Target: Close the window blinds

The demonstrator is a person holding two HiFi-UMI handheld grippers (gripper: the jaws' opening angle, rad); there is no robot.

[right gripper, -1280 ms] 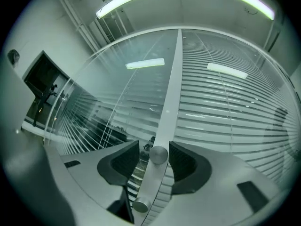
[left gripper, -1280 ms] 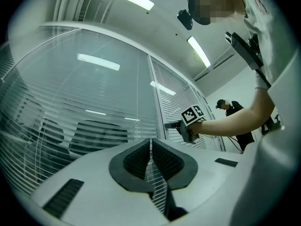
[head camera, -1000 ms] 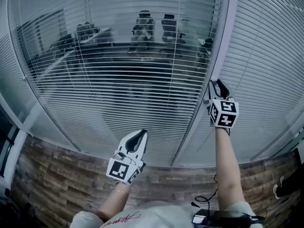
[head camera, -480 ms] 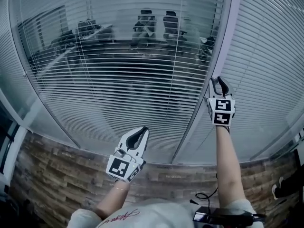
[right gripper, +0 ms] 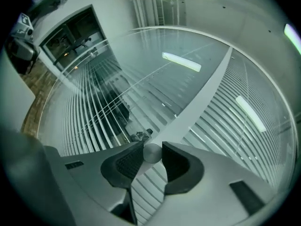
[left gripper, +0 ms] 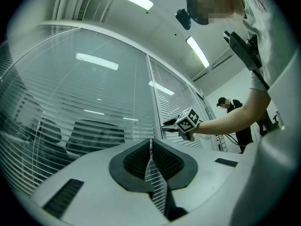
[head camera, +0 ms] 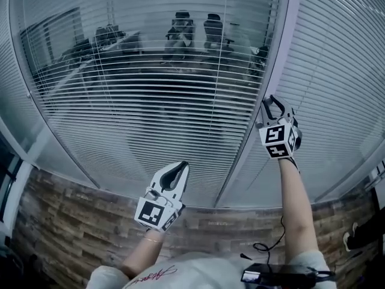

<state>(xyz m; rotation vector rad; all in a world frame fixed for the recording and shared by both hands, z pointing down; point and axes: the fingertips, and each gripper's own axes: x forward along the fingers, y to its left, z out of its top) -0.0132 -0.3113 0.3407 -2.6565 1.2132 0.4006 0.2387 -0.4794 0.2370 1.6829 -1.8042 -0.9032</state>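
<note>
At the bottom of the head view are the person's pale shirt and a dark device (head camera: 274, 276) at the waist, with a cable hanging from it. Below lies a wood-plank floor (head camera: 72, 221).

The left gripper (head camera: 178, 166) is held low and in front of the body, short of the glass and touching nothing. Its fingers (left gripper: 136, 158) are together with only a thin slit between them, and nothing sits in it.

The right arm reaches farther and higher. The right gripper (head camera: 272, 100) is at the pale window post (head camera: 239, 161) that divides two glazed panes. Its fingers (right gripper: 176, 163) are clamped on a small round knob (right gripper: 152, 153) that stands on this post.

The window blinds (head camera: 150, 101) hang behind the glass, on both sides of the post. In the left pane the horizontal slats are tilted open, so a dim room shows between them. In the right pane the slats (head camera: 337, 83) look pale and let almost nothing through.

Beyond the left pane, office chairs (head camera: 212, 30) stand at a long table.
</note>
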